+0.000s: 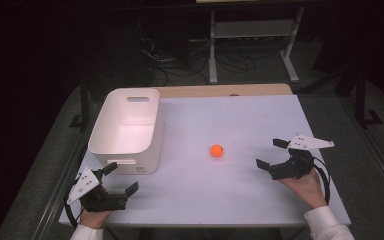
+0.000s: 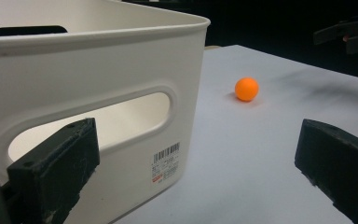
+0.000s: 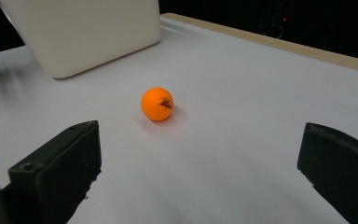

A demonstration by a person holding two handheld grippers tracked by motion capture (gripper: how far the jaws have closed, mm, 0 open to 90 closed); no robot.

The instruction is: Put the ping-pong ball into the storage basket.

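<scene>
1. High view: ball (image 1: 216,150) lies free on table (image 1: 240,115), right of bin (image 1: 125,131), apart from it. Right gripper (image 1: 271,153) gapes empty.
2. Left gripper view: left gripper (image 2: 191,168) wide, empty, beside bin.
3. Right gripper view: a nudged ball may roll off.

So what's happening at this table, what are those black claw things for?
A person sits at a white table with a two-jaw gripper in each hand. The right gripper is open and points at an orange ball lying loose mid-table, not touching it. The left gripper, also open, sits by the near end of a white bin, which looks empty. Nothing is held yet; the ball seems the likely next pick.
</scene>
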